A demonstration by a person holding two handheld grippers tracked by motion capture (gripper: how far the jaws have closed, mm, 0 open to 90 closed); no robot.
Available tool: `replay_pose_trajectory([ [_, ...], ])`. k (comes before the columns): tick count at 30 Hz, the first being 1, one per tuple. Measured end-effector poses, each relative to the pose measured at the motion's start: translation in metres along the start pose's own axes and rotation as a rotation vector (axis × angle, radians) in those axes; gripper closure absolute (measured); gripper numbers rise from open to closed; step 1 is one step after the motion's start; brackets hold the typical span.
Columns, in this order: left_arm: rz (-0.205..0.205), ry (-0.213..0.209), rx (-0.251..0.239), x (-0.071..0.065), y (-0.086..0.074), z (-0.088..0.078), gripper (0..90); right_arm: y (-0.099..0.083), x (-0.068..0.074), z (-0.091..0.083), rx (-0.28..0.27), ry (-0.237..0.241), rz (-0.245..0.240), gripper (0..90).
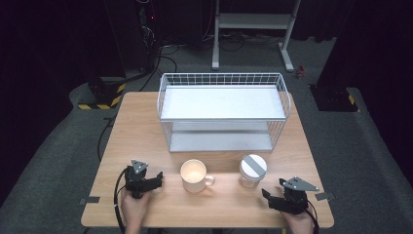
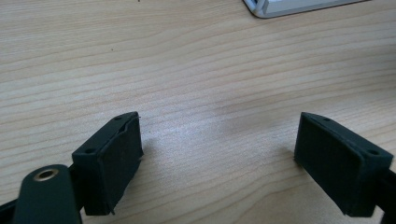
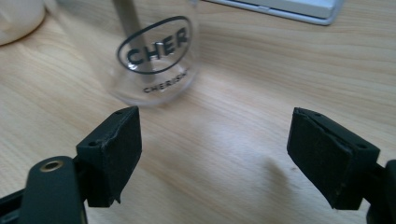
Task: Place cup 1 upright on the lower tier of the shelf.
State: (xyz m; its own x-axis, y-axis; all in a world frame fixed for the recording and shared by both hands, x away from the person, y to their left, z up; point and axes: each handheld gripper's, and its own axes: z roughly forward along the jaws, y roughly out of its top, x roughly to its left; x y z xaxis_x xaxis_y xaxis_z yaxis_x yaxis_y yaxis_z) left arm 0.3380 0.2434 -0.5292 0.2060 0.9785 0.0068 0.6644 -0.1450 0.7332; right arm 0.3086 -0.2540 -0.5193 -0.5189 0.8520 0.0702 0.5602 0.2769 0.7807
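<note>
Dark room w/ grey carpet, cables and a stand at the top of the high view; a light wood table (image 1: 146, 126) fills the centre of the frame. A white wire rack (image 1: 223, 111) w/ two shelves sits on the table's upper middle. Below it, centre frame, a cream mug (image 1: 194, 176), handle pointing right. Just right of the mug, apart from it, a clear glass jar (image 1: 253, 170) w/ a grey-striped lid.

Left gripper (image 1: 155, 181), lower left of the high view, lies low over the table near the mug's left side, not touching it. In the left gripper view its jaws stand wide apart over bare wood, nothing btwn them.

Right gripper (image 1: 269, 196), lower right, sits below and a bit right of the jar. In the right gripper view the jaws are spread wide, empty; the jar (image 3: 154, 56) w/ a "CHER" logo stands upper left of that frame, near the left jaw tip but clear of it. The mug's edge (image 3: 18, 18) shows in the top-left corner.
</note>
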Motion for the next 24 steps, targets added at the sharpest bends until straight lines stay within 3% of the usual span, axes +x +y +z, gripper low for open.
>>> replay_pose_trajectory([
  [8,-0.003,0.001,-0.002,0.0,0.0,0.0,15.3,0.001,0.012,0.005,-0.006,0.034,-0.019,16.9],
  [24,-0.003,0.002,-0.002,0.0,0.0,0.0,15.3,0.016,0.028,0.018,-0.006,0.058,-0.075,14.2],
])
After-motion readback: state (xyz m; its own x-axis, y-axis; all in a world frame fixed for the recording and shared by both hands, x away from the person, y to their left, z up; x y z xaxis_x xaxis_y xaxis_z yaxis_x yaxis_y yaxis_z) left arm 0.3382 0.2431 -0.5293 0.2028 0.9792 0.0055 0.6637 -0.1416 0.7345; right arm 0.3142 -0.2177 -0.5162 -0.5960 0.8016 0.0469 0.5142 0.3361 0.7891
